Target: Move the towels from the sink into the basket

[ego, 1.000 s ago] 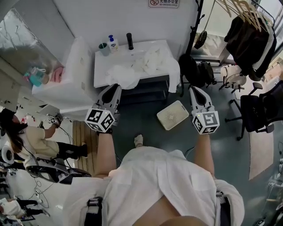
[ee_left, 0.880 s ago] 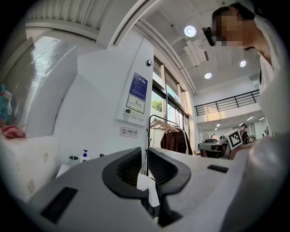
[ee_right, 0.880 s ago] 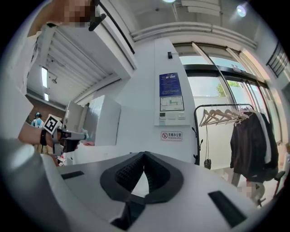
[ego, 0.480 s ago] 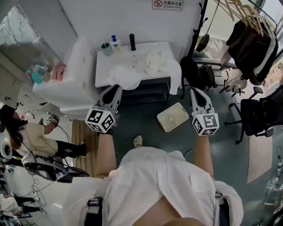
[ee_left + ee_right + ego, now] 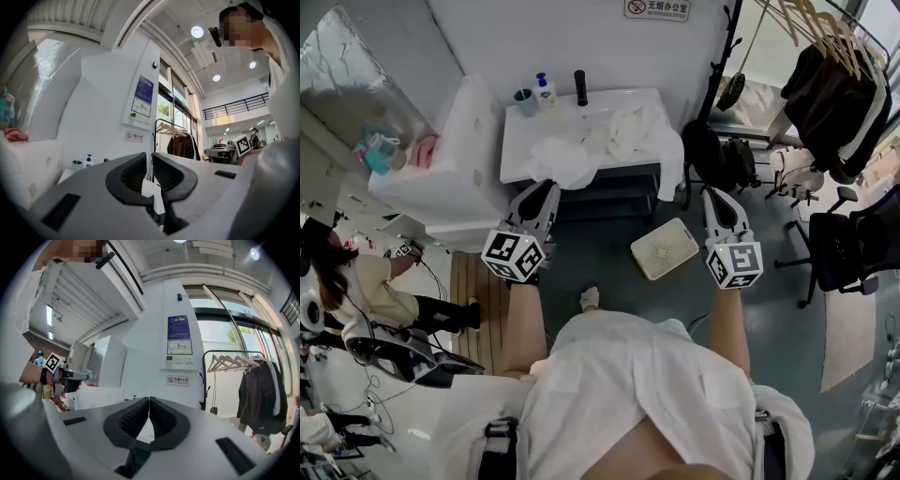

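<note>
Two hand-held grippers point toward the white sink (image 5: 517,150), where crumpled white towels (image 5: 600,141) lie heaped, one draping over its right end. The left gripper (image 5: 544,187) has its jaws barely parted, the right gripper (image 5: 713,193) has them pressed together, and both are empty. A white basket (image 5: 666,247) sits on the floor near the sink's front.

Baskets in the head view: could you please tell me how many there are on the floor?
1. The white basket lies on the floor in front of the sink, towards its right end in the picture. The person's body hides some floor, so another could be hidden.
</note>
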The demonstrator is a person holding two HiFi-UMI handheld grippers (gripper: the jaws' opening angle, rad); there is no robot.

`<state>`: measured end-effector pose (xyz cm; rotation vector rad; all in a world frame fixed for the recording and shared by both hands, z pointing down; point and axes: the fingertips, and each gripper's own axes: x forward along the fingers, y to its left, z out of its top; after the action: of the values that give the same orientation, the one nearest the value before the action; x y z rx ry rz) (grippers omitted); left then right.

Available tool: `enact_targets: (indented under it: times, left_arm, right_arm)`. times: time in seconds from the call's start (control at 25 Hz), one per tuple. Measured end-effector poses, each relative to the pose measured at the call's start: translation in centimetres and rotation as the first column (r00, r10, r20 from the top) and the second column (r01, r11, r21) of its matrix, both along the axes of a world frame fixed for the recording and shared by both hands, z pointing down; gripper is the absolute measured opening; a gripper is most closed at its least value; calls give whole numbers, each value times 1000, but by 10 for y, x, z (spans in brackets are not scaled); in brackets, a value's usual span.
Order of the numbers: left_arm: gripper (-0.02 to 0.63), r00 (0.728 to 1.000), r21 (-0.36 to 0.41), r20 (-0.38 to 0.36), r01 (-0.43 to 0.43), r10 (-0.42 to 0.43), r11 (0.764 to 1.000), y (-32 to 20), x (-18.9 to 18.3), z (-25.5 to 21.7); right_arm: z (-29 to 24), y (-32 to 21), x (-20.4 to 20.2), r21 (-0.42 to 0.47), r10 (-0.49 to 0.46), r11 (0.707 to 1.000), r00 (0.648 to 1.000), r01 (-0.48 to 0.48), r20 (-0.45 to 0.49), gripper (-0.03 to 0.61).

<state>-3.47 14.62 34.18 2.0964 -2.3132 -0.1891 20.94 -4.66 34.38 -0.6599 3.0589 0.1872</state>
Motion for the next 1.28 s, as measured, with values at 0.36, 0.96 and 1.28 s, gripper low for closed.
enact_targets:
  times: [0.36,0.96,1.28]
  left_arm:
    - [46,1000,-1,15,-20,20,1000,-22,6,-1]
    - [46,996,12,40,-75,75,997,-101,-68,4]
    - [46,993,-6,27,-118,118,993,-165,-156,13]
  right_arm:
    - [6,-13,0,7,-15,1000,1000,15,-24,29]
    - [25,-67,-80,17,-23,1000,998,25,-64,29]
    - [41,-123,-165,-16,6,1000,996,-8,-88,31]
